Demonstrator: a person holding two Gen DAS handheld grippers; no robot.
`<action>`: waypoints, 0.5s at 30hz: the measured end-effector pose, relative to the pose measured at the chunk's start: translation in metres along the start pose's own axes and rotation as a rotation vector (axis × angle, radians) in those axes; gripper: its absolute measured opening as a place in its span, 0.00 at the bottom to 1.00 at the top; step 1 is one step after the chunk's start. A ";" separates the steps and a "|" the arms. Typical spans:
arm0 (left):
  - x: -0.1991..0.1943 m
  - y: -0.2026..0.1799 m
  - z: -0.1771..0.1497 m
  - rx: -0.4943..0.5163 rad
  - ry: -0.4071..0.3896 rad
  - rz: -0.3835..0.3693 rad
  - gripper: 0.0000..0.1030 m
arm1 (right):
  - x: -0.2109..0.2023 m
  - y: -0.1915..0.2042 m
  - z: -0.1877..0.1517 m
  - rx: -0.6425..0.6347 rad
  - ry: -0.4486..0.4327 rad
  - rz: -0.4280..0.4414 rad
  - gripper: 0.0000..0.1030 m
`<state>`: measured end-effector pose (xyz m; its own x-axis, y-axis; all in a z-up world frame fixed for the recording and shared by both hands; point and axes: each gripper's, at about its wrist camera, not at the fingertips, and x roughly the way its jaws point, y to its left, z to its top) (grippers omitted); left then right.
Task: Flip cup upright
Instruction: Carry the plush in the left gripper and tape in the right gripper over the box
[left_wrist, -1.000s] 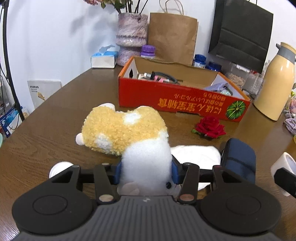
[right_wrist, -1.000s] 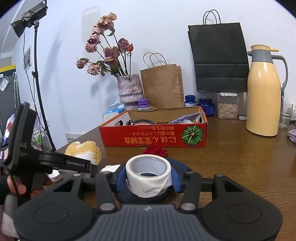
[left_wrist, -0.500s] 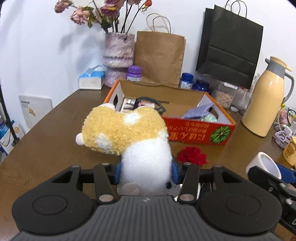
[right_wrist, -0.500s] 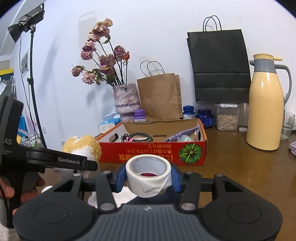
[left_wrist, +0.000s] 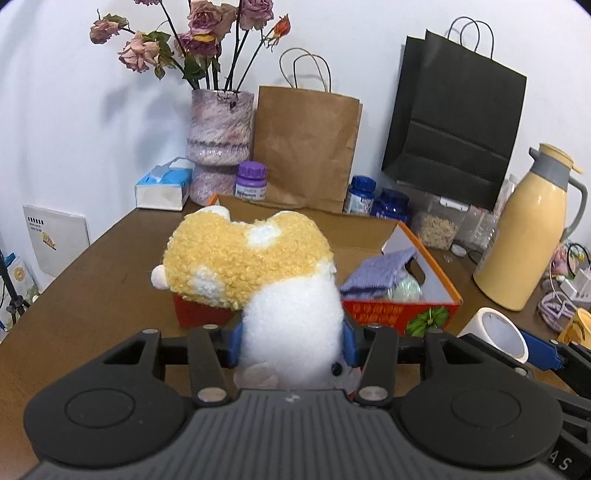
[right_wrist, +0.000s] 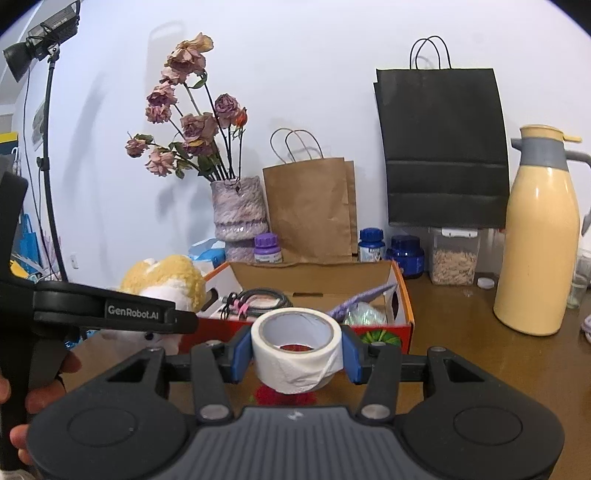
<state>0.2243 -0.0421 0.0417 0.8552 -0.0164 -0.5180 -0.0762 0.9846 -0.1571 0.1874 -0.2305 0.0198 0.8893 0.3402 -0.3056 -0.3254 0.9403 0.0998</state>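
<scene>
Cup (right_wrist: 296, 353): white, wrapped in paper; we see it centre-bottom of the right wrist frame, mouth up, off the table.
Right gripper (right_wrist: 296, 356): blue pads clamped on the cup's sides.
Left gripper (left_wrist: 291, 341): we note it closed on a yellow-and-white plush toy (left_wrist: 255, 266).
Orange box (right_wrist: 400, 295): behind the cup, mid-frame.
Thermos (right_wrist: 535, 236): right edge.
</scene>
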 end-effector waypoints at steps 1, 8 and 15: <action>0.002 0.000 0.003 -0.003 -0.002 0.000 0.49 | 0.004 0.000 0.004 -0.001 -0.002 -0.002 0.47; 0.018 -0.002 0.021 -0.014 -0.015 0.001 0.49 | 0.031 -0.001 0.024 -0.007 -0.013 -0.004 0.47; 0.038 -0.004 0.039 -0.024 -0.019 0.008 0.49 | 0.058 -0.002 0.039 -0.023 -0.024 -0.004 0.47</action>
<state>0.2768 -0.0398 0.0558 0.8642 -0.0046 -0.5032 -0.0953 0.9804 -0.1727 0.2518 -0.2120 0.0390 0.8981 0.3364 -0.2833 -0.3284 0.9414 0.0767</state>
